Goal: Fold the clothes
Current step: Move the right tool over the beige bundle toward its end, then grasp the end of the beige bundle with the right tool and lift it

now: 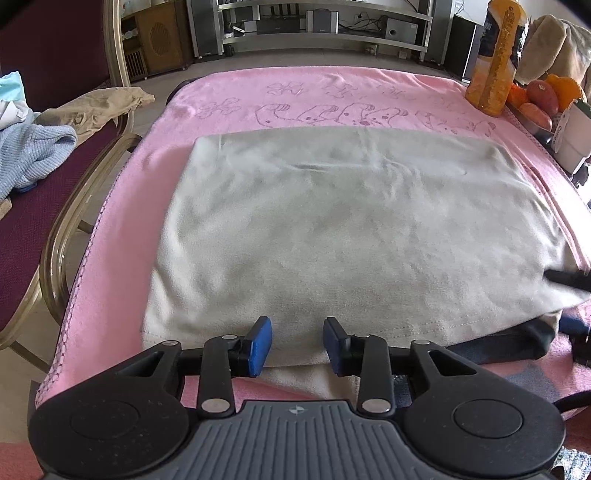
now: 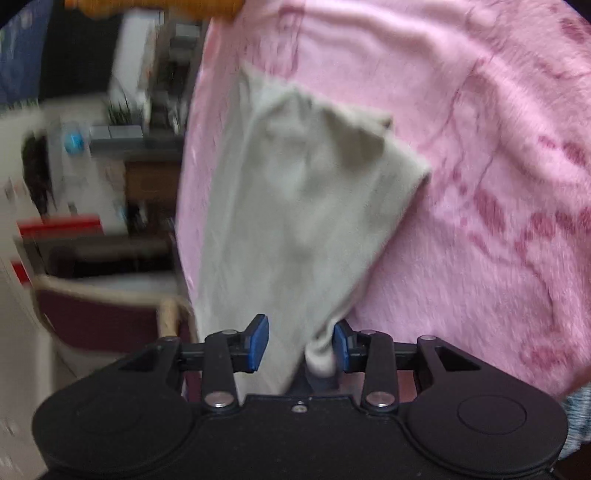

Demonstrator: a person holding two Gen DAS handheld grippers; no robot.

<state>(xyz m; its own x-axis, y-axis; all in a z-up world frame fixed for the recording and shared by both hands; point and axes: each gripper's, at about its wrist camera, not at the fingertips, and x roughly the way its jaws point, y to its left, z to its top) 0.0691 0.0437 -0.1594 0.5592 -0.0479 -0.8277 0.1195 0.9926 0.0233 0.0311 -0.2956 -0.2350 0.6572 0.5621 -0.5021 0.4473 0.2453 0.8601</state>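
Pale grey-beige garment (image 1: 354, 229) lies folded into a broad flat rectangle on a pink towel (image 1: 229, 92) that covers the counter. Fabric mostly smooth, one shallow crease across the far half. Near hem shows a stitched line; a second layer peeks out beneath it at the front edge.

Left gripper (image 1: 297, 345) sits over the near hem, jaws parted, blue pads clear on either side with the cloth lying between them, not pinched.

Right gripper (image 2: 301, 345), in its own blurred view, has its jaws parted too. A bunched corner of the garment rests against the right-hand pad; the left-hand pad stands clear of the cloth. Cannot tell whether that corner is merely leaning there or caught. From this corner the garment fans out away across the towel.

Outward: the towel carries a printed cartoon pattern along its far band. An orange bottle (image 1: 496, 55) stands at the far right corner, fruit (image 1: 543, 96) beside it. Left of the counter, a maroon chair (image 1: 44, 206) holds a blue knit (image 1: 33, 155) and a tan cloth (image 1: 99, 107). Shelving with audio gear (image 1: 325, 26) lines the far wall.
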